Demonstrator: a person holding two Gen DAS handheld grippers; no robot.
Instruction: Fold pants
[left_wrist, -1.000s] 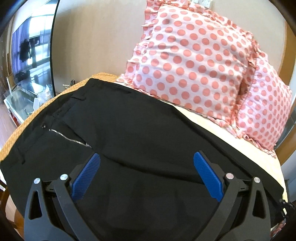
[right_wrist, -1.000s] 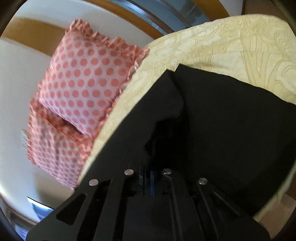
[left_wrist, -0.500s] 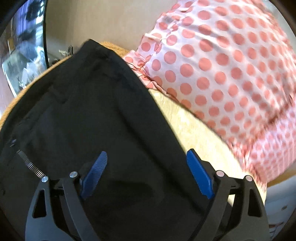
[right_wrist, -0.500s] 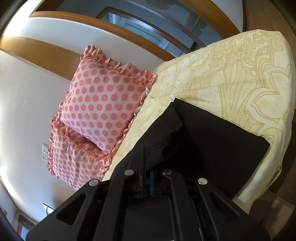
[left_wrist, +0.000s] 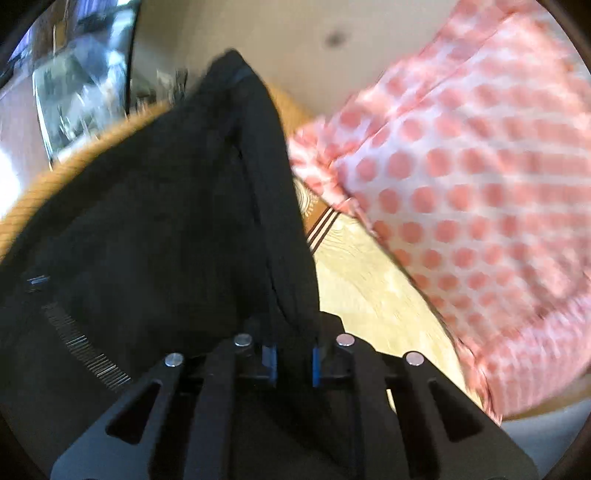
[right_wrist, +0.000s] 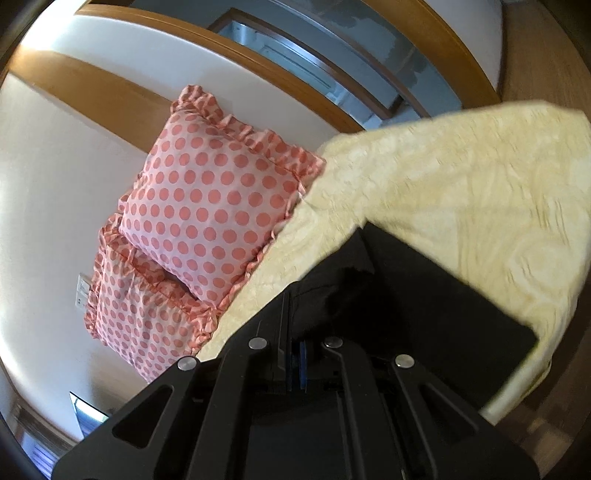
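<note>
Left gripper: fingers, wide a second ago, now pinch pants. Right gripper: still clamped on pants; fold lift ready.

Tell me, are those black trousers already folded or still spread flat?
Partly folded. The trousers lie doubled in layers on the bedspread, while both grippers, left and right, pinch lifted edges.

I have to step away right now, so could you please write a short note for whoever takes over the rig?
Left hand-held gripper: shut on a raised fold of the black pants.
Right hand-held gripper: shut on the pants too.
The pants lie on the yellow bedspread, beside the polka-dot pillows.
Done: both grips taken.
Left: carry the fold over, lay it flat, release.
</note>
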